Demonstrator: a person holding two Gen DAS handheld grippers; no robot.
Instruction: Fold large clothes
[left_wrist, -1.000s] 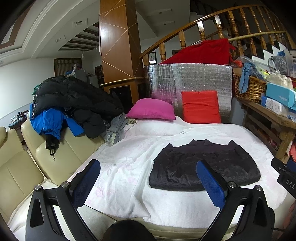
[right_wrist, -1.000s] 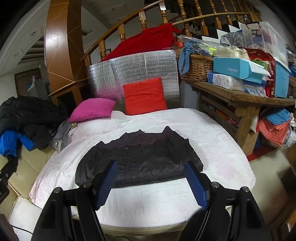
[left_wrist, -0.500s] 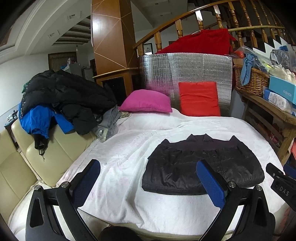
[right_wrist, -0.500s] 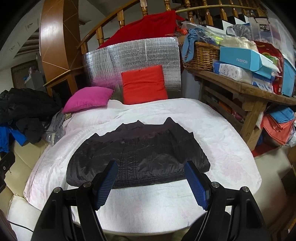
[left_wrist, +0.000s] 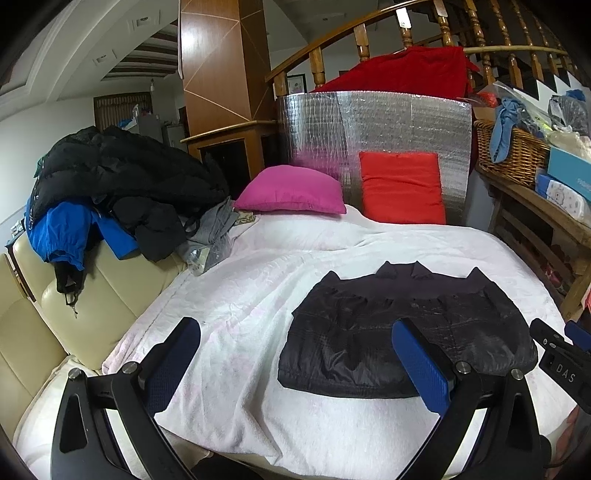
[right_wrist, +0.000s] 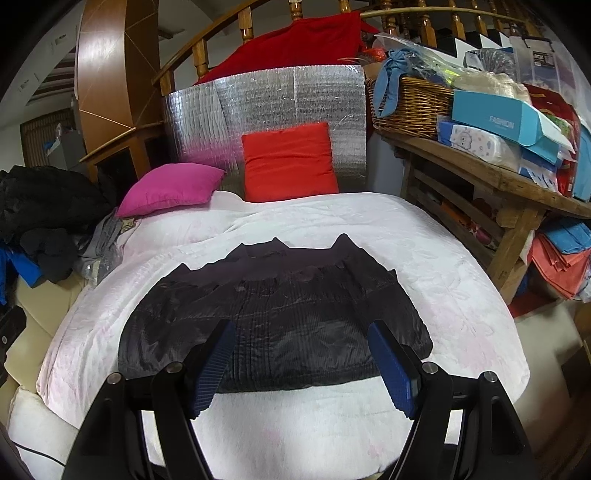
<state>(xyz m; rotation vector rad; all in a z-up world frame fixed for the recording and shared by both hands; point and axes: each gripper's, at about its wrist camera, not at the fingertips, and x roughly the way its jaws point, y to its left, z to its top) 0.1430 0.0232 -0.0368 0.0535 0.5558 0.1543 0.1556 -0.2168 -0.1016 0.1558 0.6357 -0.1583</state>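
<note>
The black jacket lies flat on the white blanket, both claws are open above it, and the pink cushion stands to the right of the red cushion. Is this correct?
Not fully. In both wrist views the pink cushion is to the left of the red cushion, not the right. The rest holds: the black jacket lies flat on the white blanket, and the left claw and right claw are open.

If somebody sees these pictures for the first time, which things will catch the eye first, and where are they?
The eye falls first on the black quilted jacket, lying flat and folded on the white blanket, just beyond the open right gripper. Behind it, a red cushion leans upright against a silver foil panel, with a magenta pillow lying to its left. In the left wrist view, a heap of dark and blue coats sits on the cream sofa.
</note>
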